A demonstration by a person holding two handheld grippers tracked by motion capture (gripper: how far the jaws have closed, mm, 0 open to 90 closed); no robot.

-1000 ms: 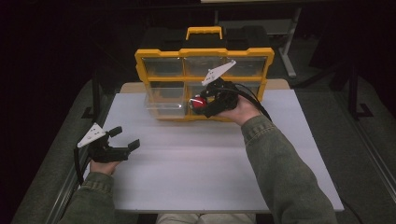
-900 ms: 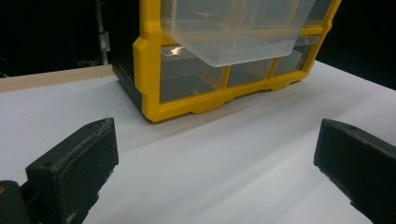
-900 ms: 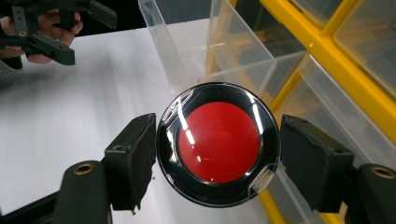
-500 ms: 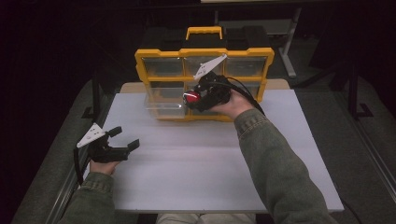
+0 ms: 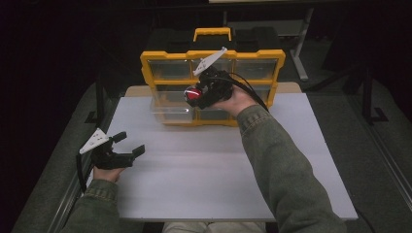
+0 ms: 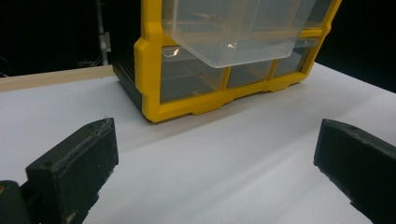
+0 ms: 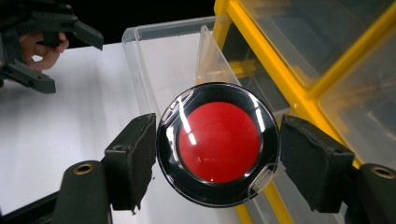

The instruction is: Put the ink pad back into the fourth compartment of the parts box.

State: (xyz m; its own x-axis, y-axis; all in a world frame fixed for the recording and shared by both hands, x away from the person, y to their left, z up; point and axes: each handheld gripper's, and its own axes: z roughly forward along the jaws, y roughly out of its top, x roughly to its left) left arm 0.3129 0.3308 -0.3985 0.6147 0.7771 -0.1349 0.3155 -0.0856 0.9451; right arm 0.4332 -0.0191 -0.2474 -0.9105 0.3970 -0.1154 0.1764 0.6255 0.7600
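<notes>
- Right gripper view: round red disc (image 7: 218, 142) with glossy black rim, pinched edge-on between right gripper (image 7: 217, 154) jaws, over open clear drawer (image 7: 154, 70).
- Looks light, rigid, slick; best gripped across the rim, firmly.
- Drawer pulled from yellow organizer (image 5: 150, 73).
- Left gripper (image 5: 127, 146) spread wide, empty, resting on white table (image 5: 194, 170).

High view: overhead, facing 12 o'clock. Gripper views: low and close along their jaws; all share the yellow organizer (image 5: 212, 87) (image 6: 219, 60) (image 7: 299, 56).

One organizer (image 5: 214, 58) (one red disc (image 7: 218, 142))
</notes>
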